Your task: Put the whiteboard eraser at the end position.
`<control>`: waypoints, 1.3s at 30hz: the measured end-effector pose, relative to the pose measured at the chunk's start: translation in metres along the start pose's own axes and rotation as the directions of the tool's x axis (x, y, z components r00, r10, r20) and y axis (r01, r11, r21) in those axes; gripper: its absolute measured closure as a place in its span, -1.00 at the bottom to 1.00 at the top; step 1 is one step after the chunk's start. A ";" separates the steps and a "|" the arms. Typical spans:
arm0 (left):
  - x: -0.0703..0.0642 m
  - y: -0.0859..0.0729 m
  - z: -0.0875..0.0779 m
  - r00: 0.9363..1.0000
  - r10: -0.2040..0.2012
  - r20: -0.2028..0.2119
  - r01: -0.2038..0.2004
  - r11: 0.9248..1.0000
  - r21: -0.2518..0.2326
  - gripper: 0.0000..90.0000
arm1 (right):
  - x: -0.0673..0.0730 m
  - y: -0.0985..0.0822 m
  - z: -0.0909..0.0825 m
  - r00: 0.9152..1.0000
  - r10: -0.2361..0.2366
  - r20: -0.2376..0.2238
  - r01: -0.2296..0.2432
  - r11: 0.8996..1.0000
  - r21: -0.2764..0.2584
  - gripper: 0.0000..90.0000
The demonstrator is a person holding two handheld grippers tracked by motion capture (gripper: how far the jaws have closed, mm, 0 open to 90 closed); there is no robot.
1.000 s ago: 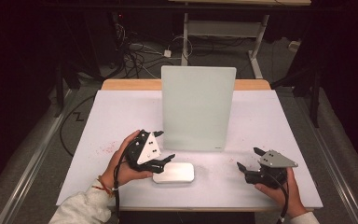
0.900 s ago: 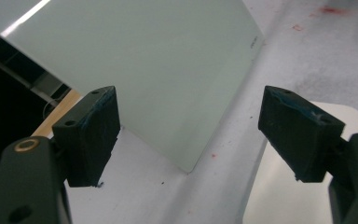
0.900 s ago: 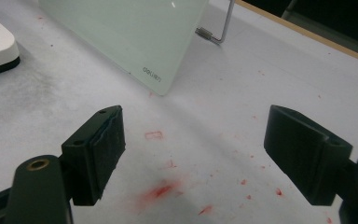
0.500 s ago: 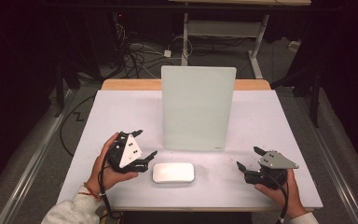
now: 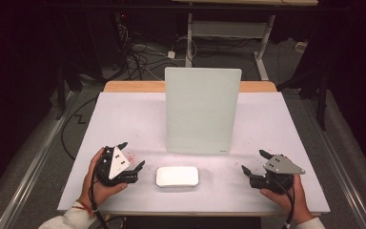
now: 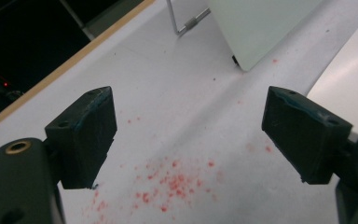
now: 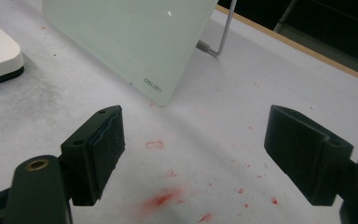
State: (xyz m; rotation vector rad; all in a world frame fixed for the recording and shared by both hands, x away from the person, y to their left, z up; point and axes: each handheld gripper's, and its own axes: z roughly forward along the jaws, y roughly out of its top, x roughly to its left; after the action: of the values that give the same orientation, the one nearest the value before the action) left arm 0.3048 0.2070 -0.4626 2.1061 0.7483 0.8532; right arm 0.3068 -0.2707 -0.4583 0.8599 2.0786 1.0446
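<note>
The white pad [image 5: 177,176] lies released on the surface [image 5: 124,119] before the upright board [image 5: 201,109] — the left hand-held gripper [image 5: 132,156], jaws spread, has been drawn back leftward, the right hand-held gripper [image 5: 255,162] likewise spread — placement judged done.

1. In the high view the white counter [image 5: 124,124] is evenly lit from above, while the floor and room around it sink into near black.
2. The upright pale panel [image 5: 202,109] casts a soft shadow at its foot, and the picture is slightly grainy.
3. In both gripper views the black tongs sit dark and a little soft at the bottom, and the counter beyond stays sharp.
4. A small glare spot sits on the panel in the right gripper view.
</note>
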 end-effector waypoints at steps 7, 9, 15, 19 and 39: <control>0.003 -0.017 -0.001 0.998 -0.064 0.030 0.063 0.998 0.024 -0.61 | -0.001 0.000 -0.002 1.000 0.002 0.013 -0.002 1.000 -0.009 -0.55; 0.003 -0.018 0.003 0.997 -0.067 0.046 0.065 0.997 0.038 -0.63 | -0.001 0.000 -0.002 1.000 0.002 0.019 -0.002 1.000 -0.010 -0.55; -0.002 -0.018 0.004 0.997 -0.050 0.062 0.046 0.997 0.054 -0.63 | 0.000 0.001 -0.003 0.999 0.000 0.033 0.001 1.000 -0.019 -0.56; -0.001 -0.018 0.002 0.997 -0.048 0.053 0.045 0.997 0.055 -0.63 | 0.000 0.003 -0.003 0.999 0.003 0.036 -0.003 1.000 -0.023 -0.57; -0.001 -0.019 0.007 0.997 -0.051 0.056 0.047 0.996 0.076 -0.62 | -0.005 0.001 0.002 0.999 0.021 0.050 -0.020 1.000 -0.012 -0.62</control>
State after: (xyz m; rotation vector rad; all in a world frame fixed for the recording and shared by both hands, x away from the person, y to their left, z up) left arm 0.3050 0.2139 -0.4813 2.1594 0.8087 0.7451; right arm 0.3117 -0.2734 -0.4568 0.8947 2.0238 1.0345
